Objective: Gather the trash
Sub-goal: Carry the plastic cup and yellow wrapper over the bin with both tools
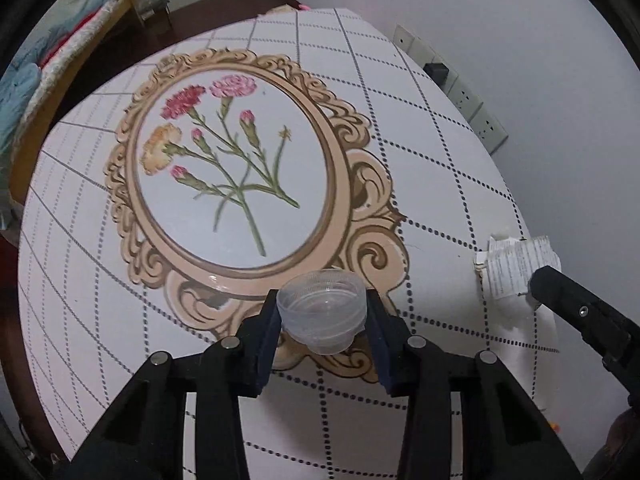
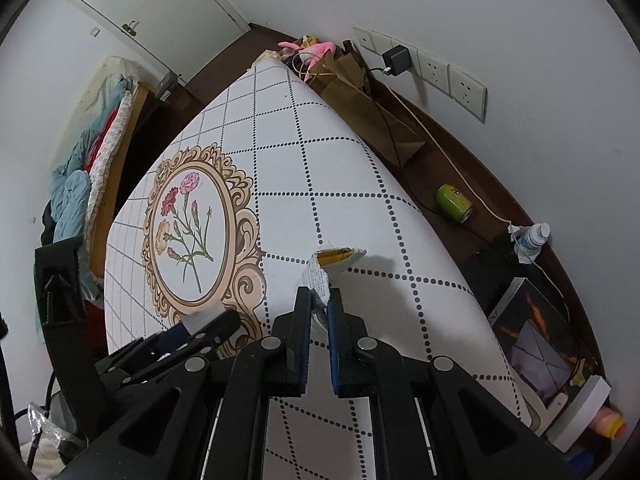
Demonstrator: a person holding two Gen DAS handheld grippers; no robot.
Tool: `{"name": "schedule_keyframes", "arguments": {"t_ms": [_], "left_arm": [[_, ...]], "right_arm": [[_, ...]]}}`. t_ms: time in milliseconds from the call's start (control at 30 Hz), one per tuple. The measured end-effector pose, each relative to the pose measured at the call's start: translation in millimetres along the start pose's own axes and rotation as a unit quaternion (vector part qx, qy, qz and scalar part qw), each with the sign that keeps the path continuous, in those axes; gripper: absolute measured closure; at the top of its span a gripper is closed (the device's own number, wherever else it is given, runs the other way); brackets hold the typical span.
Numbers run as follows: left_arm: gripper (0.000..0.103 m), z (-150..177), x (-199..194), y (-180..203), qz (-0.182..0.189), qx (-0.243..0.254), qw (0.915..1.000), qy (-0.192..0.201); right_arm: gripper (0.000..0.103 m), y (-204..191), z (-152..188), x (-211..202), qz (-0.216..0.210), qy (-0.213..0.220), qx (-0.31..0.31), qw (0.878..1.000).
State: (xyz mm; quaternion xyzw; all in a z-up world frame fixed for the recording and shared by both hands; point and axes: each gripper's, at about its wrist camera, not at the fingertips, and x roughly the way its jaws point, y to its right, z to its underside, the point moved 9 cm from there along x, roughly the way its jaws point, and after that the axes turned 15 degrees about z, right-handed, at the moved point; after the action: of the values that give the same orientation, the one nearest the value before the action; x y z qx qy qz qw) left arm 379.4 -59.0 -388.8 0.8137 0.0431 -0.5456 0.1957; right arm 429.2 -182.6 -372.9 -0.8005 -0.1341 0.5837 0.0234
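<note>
Table (image 1: pixel 400 92): lying under a white cloth w/ dotted grid and a flower-oval print; both grippers working over its near part.
Left gripper (image 1: pixel 323 312): jaws pinching a clear plastic cup (image 1: pixel 322 309) from both sides, cup sitting between the pads above the cloth.
Right gripper (image 2: pixel 319 304): jaws standing narrow, clamping a torn paper packet (image 2: pixel 329 266), printed text outside, yellow inside; packet's open end pointing away from the gripper, above the cloth.
Floor by wall: green can (image 2: pixel 454 203) lying on its side; plastic bottle (image 2: pixel 534 238) nearby.
</note>
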Motion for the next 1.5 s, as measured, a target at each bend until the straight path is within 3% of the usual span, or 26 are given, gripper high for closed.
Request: {"name": "schedule_keyframes", "arguments": {"t_ms": [433,767,967,1133,1267,1367,1500], "left_arm": [[0.066,0.4,-60.0,-17.3,-0.025,-0.001,0.9980,0.058],[0.066,6.7,-118.5,-58.1,-0.040,-0.034,0.9932,0.104],[0.066,13.9,-173.3,-100.6,-0.059,-0.053,0.9871,0.140],[0.066,21.9,-235.8,-161.8,-0.080,-0.081,0.9774,0.178],[0.066,39.4,-285.9,-222.7,-0.097,-0.112,0.9679,0.203],[0.066,65.7,-323.7,-286.9,-0.113,-0.149,0.9580,0.217],[0.066,114.6,-345.5,-375.7,-0.134,-0.205,0.9454,0.215]], "right_arm": [[0.097,-20.2,-0.2,-24.6,-0.003,0.024,-0.031,0.999],[0.097,-60.0,8.9,-71.9,-0.049,0.046,-0.064,0.996],[0.097,-98.6,19.9,-97.5,-0.066,0.056,-0.098,0.991],[0.097,-168.2,35.2,-120.9,-0.099,0.063,-0.144,0.983],[0.097,-249.9,61.0,-138.5,-0.136,0.063,-0.192,0.970],[0.097,-328.1,95.0,-144.6,-0.169,0.051,-0.236,0.956],[0.097,-422.8,154.2,-132.5,-0.199,0.016,-0.291,0.935]]}}
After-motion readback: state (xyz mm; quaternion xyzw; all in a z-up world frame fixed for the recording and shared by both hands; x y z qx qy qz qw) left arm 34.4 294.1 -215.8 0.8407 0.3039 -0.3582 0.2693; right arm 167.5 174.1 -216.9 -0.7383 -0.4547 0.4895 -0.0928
